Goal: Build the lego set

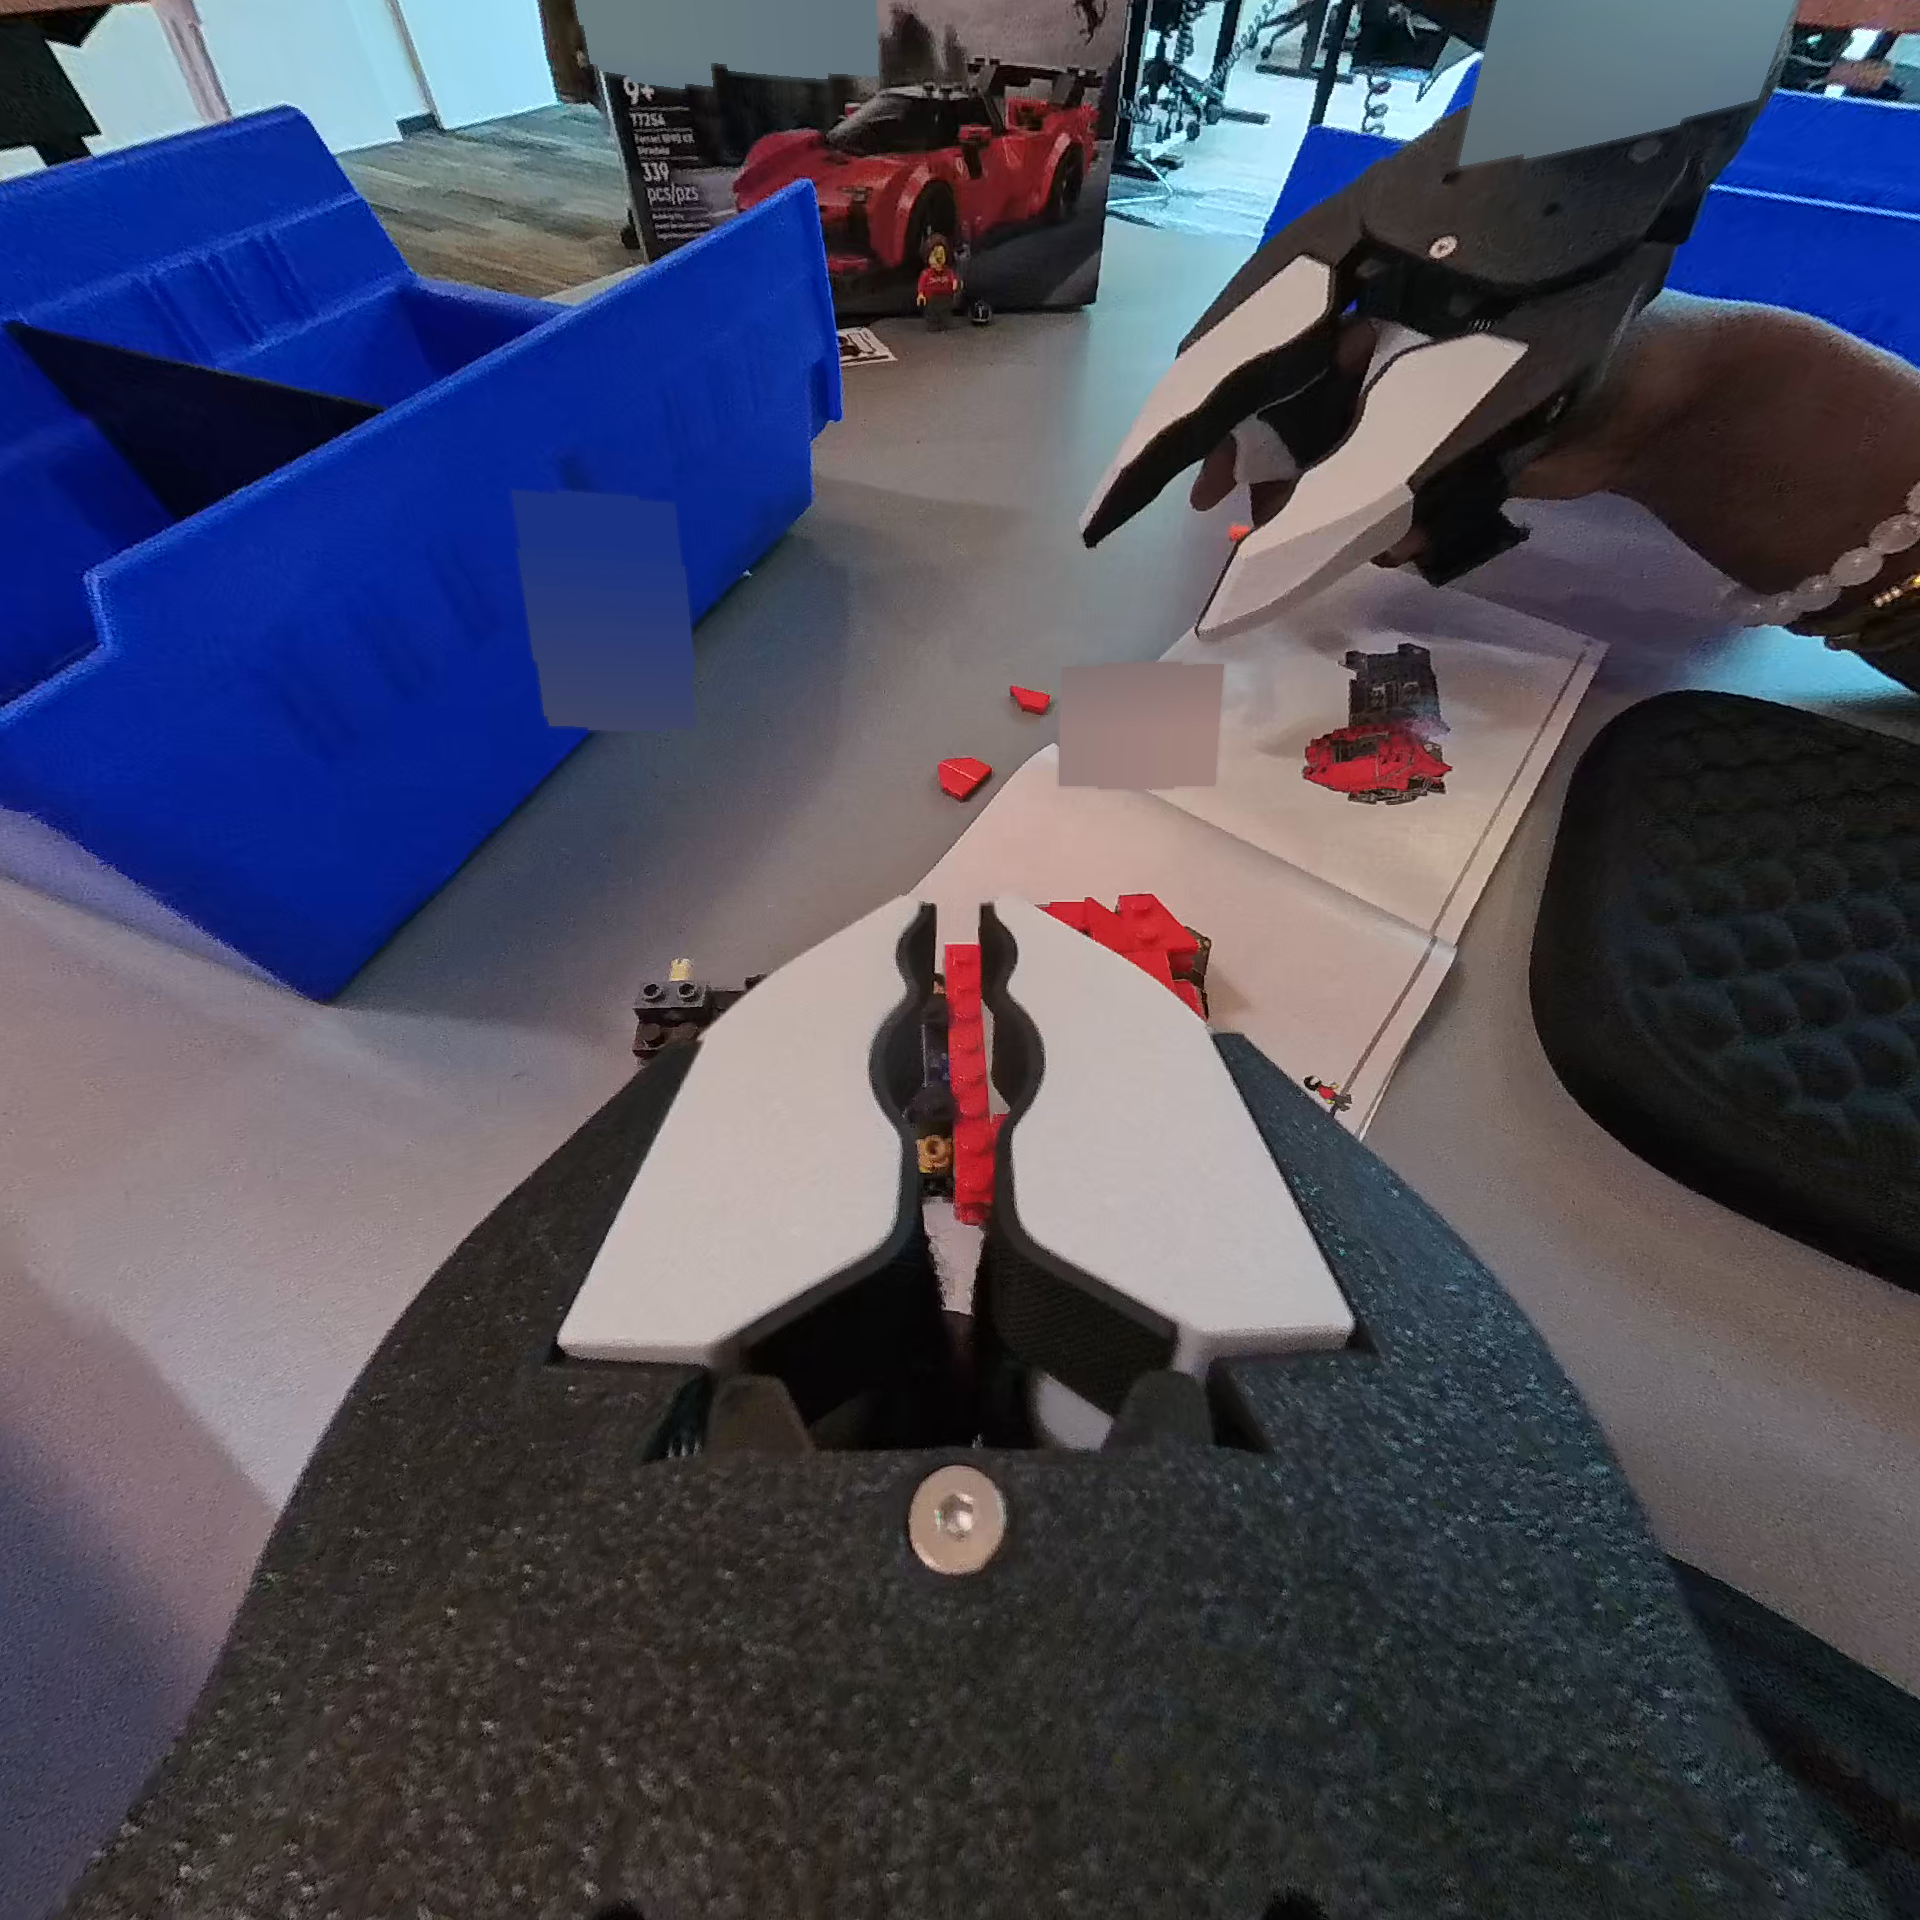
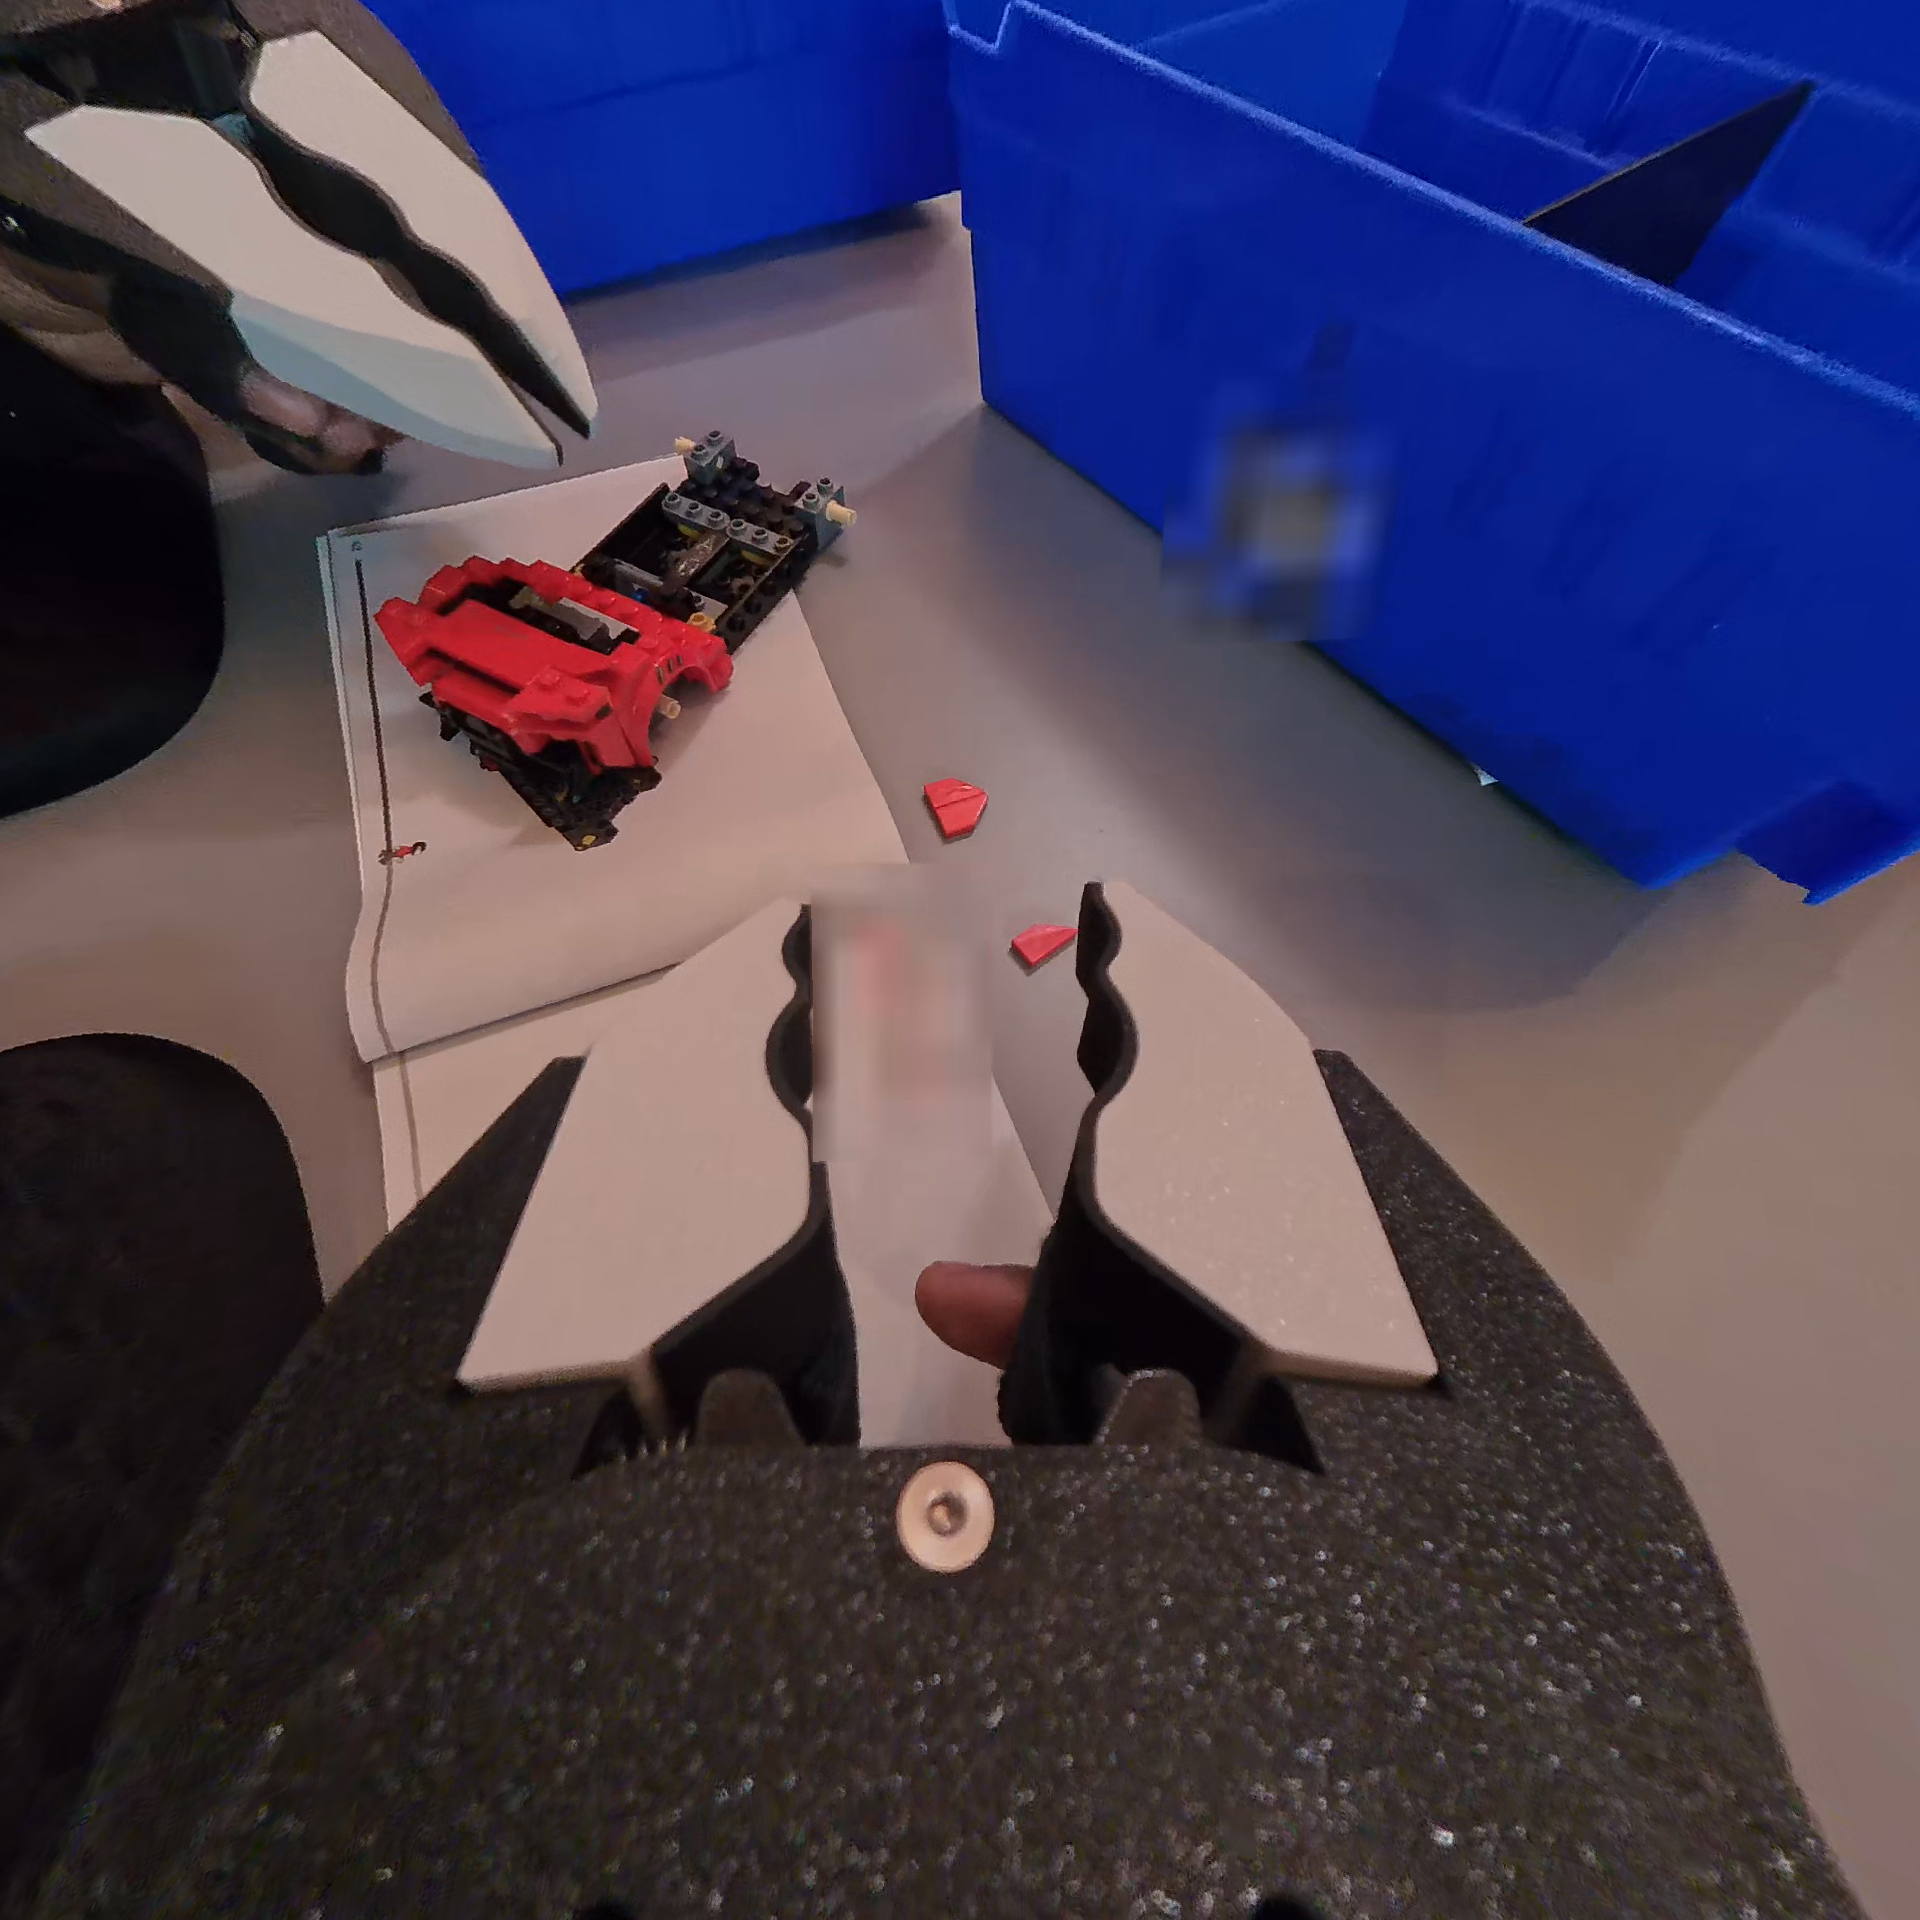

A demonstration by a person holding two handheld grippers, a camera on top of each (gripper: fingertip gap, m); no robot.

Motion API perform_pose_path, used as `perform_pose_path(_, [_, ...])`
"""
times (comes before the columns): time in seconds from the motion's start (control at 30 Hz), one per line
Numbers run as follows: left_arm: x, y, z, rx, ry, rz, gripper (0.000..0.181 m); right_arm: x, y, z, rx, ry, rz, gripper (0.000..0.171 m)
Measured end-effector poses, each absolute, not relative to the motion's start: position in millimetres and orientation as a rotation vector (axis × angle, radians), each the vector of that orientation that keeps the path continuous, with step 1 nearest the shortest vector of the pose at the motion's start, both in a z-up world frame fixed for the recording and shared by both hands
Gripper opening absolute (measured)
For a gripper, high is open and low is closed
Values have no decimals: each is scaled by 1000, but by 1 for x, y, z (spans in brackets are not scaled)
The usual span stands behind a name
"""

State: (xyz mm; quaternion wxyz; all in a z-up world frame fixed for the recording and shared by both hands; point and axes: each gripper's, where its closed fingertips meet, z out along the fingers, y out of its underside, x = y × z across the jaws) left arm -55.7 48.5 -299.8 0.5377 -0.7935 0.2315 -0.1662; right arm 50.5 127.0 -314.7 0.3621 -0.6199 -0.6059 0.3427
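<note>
The part-built lego car (image 2: 551, 665), red bodywork on a black chassis, lies on the open instruction booklet (image 2: 623, 914). In the left wrist view its red part (image 1: 1132, 935) shows past my fingers. My left gripper (image 1: 958, 909) is shut and empty, and hovers over the car; it also shows at the top left of the right wrist view (image 2: 571, 431). My right gripper (image 2: 945, 904) is open and empty above the booklet's edge, and shows in the left wrist view (image 1: 1143, 582). Two loose red wedge pieces (image 2: 956, 807) (image 2: 1042, 943) lie on the table beside the booklet, also seen from the left (image 1: 963, 777) (image 1: 1031, 698).
A large blue bin (image 1: 416, 582) (image 2: 1455, 416) with a black divider stands close by. A second blue bin (image 2: 675, 135) is behind the car. The set's box (image 1: 935, 177) and a minifigure (image 1: 938, 281) stand at the back. A black padded cushion (image 1: 1745, 987) lies next to the booklet. Some 15 cm of space lies between my two pairs of fingers.
</note>
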Motion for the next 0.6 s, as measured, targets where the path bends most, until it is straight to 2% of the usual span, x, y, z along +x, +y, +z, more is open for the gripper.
perform_pose_path(0.6, [-52, 47, -308, -1923, 580, -412, 7, 52, 131, -312, -1608, -1527, 871, 46])
